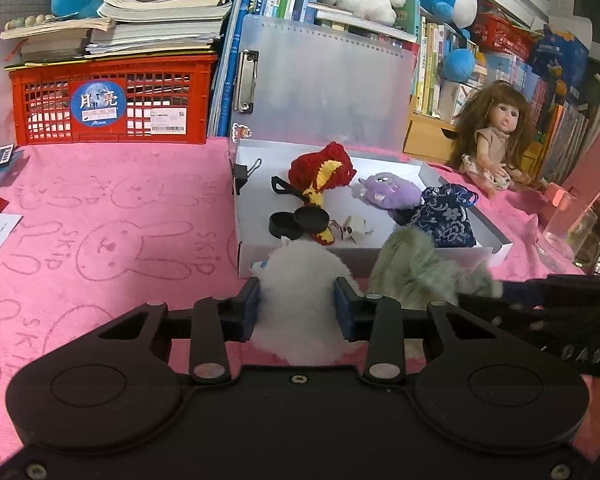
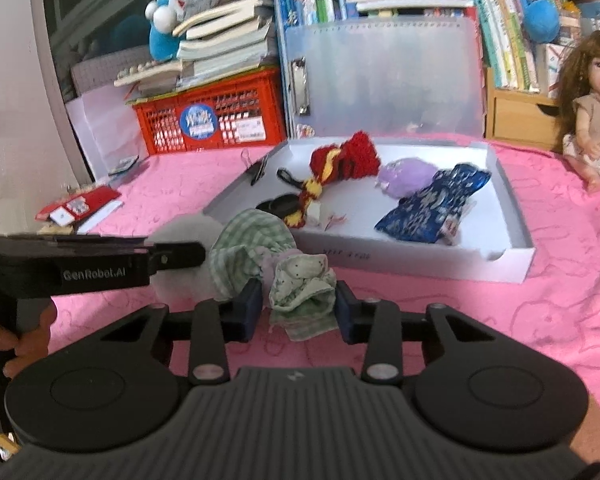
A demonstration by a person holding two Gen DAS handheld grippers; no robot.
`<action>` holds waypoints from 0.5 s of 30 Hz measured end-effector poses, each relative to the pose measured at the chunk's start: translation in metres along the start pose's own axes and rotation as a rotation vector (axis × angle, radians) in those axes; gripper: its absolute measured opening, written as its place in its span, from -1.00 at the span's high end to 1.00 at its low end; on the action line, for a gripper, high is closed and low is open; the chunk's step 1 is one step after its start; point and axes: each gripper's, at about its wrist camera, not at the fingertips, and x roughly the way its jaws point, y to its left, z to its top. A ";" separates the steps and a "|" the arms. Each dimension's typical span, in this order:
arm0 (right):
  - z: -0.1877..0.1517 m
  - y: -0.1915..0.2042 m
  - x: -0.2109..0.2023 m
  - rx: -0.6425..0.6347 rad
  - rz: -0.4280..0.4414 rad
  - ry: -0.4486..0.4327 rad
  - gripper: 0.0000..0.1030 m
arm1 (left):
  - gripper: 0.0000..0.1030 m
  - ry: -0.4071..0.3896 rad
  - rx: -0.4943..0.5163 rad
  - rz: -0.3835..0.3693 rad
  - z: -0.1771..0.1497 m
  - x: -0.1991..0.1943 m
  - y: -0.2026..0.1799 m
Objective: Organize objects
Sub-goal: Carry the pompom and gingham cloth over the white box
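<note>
Pink towelling, printed with rabbits and the word "SKIP", covers the counter [image 1: 100, 208] across the lower half of both views. Centre frame, just above both tools: a shallow white box [image 2: 512, 256], lid propped upright behind it, likely the collecting place for the small things.

Already lying inside the box: a red and yellow knitted piece [image 1: 320, 172], a purple plush [image 1: 388, 190], a blue patterned pouch [image 1: 444, 216], a black round case [image 1: 296, 222].

Left tool [image 1: 296, 300], low centre of its own view, closed on a white fluffy toy [image 1: 300, 276], blue pads pressing into the fur at both sides; held just short of the box's near wall, presumably for lifting over the rim.

Right tool [image 2: 298, 304], low centre of its view, clamped on a bunched green checked cloth [image 2: 300, 280], the fabric crumpled between the pads. Cloth and toy touching, so probably one item gripped at two spots to keep the loose fabric from trailing; hard to tell for sure.

Readable writing: "GenRobot.AI" along the side of the left tool, at the left edge of the right-wrist view. Two large Chinese characters on the round blue sticker of the red crate [image 1: 112, 100], upper left, with a white barcode label beside it, print too small to read. Faint lettering on the box's front wall, illegible.
</note>
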 end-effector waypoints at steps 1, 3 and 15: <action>0.002 -0.002 -0.003 0.004 -0.004 -0.011 0.18 | 0.30 -0.003 -0.002 0.001 0.001 -0.001 0.000; 0.006 -0.006 -0.008 0.011 -0.015 -0.027 0.18 | 0.30 -0.010 -0.004 0.003 0.003 -0.003 0.001; 0.017 -0.034 -0.027 0.093 -0.102 -0.085 0.18 | 0.30 -0.051 -0.022 -0.004 0.022 -0.011 0.002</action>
